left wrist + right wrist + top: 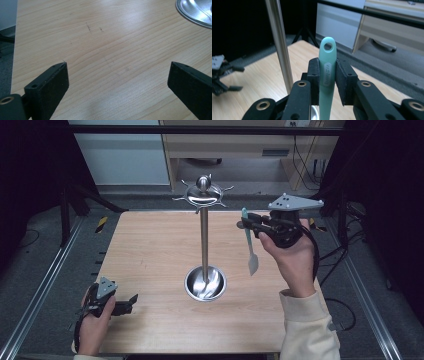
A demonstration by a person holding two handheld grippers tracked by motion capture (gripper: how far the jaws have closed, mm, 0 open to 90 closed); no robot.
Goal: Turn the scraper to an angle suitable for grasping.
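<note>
I judge the step is hanging this teal utensil (327, 70) on the stand (204, 240), so I should line its end hole up with a hook. My right gripper (248, 224) clamps its handle, raised beside the pole. My left gripper (131, 301) rests spread wide, low over the surface (150, 250).

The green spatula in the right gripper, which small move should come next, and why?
Probably lift the right gripper toward the hook ring atop the stand. Its jaws are shut on the green spatula just below the hanging hole, which stays free and points up, and the blade hangs beside the pole. The left gripper rests open, low over the table.
</note>
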